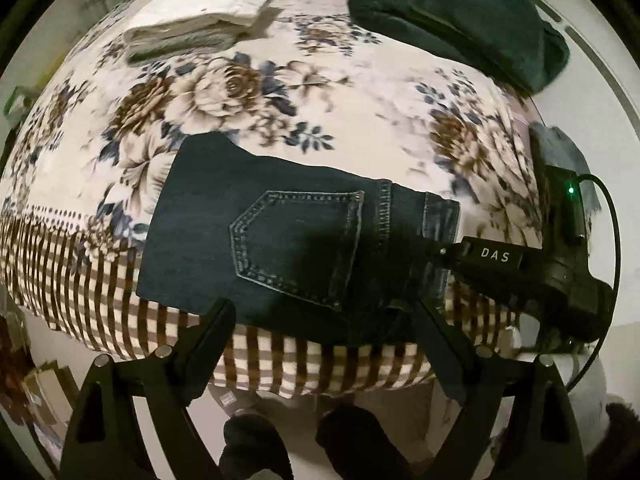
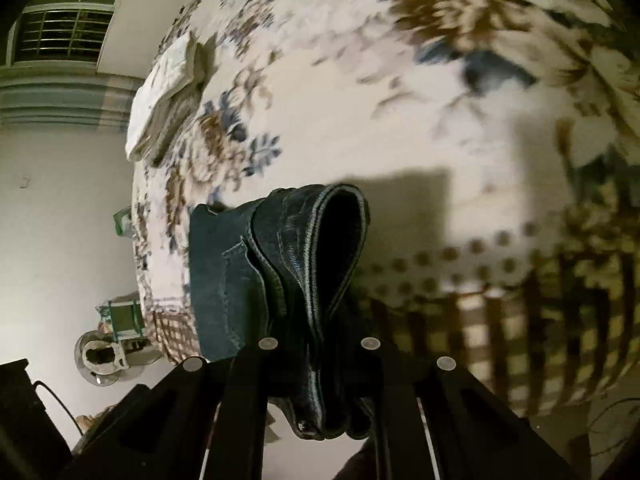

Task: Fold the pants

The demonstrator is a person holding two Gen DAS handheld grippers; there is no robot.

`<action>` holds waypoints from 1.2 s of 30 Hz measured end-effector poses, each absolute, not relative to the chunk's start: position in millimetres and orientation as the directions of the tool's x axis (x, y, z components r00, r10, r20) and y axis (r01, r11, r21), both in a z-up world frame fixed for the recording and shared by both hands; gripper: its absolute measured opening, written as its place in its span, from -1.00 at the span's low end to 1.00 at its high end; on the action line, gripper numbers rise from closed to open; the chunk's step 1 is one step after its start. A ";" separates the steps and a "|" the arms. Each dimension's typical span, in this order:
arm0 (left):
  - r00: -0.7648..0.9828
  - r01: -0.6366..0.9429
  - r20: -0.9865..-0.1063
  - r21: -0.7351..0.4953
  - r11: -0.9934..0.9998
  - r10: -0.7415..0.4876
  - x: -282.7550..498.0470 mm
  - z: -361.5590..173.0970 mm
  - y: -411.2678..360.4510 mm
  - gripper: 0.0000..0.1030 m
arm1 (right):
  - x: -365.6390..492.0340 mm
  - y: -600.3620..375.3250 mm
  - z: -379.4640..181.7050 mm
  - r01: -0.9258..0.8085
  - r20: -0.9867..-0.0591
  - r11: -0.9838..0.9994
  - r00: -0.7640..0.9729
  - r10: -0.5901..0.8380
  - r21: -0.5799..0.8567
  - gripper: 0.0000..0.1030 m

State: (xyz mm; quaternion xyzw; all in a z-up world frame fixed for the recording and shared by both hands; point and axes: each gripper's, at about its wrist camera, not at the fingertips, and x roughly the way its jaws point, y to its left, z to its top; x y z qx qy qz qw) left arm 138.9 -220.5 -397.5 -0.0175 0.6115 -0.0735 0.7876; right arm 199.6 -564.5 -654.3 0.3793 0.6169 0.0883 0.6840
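Jeans: folded to a compact block, lying at near edge of bed, back pocket facing up; waistband end turned toward right tool.
Right tool: narrow, clamped on waistband layers, probably to lift this end for 1 more fold.
Left tool: wide apart, hovering just before near edge of jeans, holding nothing; likely ready to pin or take the fabric.
White stack and dark green garment: set far back on bed, well apart from the folding area.
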 end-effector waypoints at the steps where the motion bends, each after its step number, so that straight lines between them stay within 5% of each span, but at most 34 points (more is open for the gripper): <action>1: 0.239 0.102 -0.961 -0.118 0.988 -0.139 137.6 -399.4 -223.3 0.74 | 197.5 -570.3 -657.8 0.354 -0.781 0.698 0.220 0.584 0.622 -0.80; 5: 0.224 0.104 -0.966 -0.111 0.988 -0.132 135.2 -407.6 -225.3 0.74 | 195.1 -582.4 -688.3 0.384 -0.792 0.708 0.117 0.599 0.592 -0.65; 7: 0.221 0.069 -0.966 -0.119 0.990 -0.132 138.7 -412.1 -215.6 0.74 | 195.4 -587.4 -693.6 0.399 -0.805 0.719 0.089 0.587 0.569 -0.02; 9: 0.233 0.023 -0.966 -0.111 0.994 -0.113 146.3 -417.5 -198.1 0.74 | 192.8 -595.6 -691.6 0.419 -0.802 0.706 0.106 0.587 0.571 0.40; 16: 0.187 -0.132 -0.982 -0.037 0.991 -0.012 214.2 -486.4 -103.8 0.74 | 193.3 -604.2 -719.7 0.478 -0.711 0.580 0.145 0.688 0.659 0.78; 21: 0.117 -0.172 -0.987 -0.132 0.976 -0.112 247.5 -532.4 -63.5 0.74 | 198.2 -579.2 -757.4 0.469 -0.600 0.495 0.098 0.794 0.732 0.68; 23: 0.121 -0.159 -0.983 -0.153 0.975 -0.135 249.6 -535.7 -58.9 0.74 | 200.4 -576.4 -750.3 0.435 -0.607 0.503 0.140 0.782 0.747 -0.32; 27: 0.119 -0.131 -0.980 -0.175 0.976 -0.160 245.1 -538.7 -54.3 0.74 | 218.1 -571.2 -711.5 0.332 -0.667 0.596 0.165 0.726 0.731 -0.59; 30: 0.113 -0.130 -0.974 -0.211 0.969 -0.197 240.3 -540.6 -50.8 0.74 | 232.8 -581.1 -695.5 0.285 -0.691 0.633 0.199 0.695 0.720 -0.59; 32: 0.114 -0.124 -0.972 -0.220 0.968 -0.206 236.3 -540.5 -51.1 0.74 | 242.5 -581.0 -706.3 0.293 -0.710 0.657 0.129 0.692 0.694 -0.41; 34: 0.112 -0.128 -0.971 -0.226 0.966 -0.213 234.0 -541.6 -50.9 0.74 | 246.0 -582.2 -723.4 0.364 -0.743 0.684 0.032 0.669 0.632 0.33; 36: 0.113 -0.141 -0.966 -0.245 0.959 -0.231 232.8 -541.7 -49.2 0.74 | 233.5 -597.8 -720.5 0.400 -0.756 0.677 0.068 0.651 0.618 0.39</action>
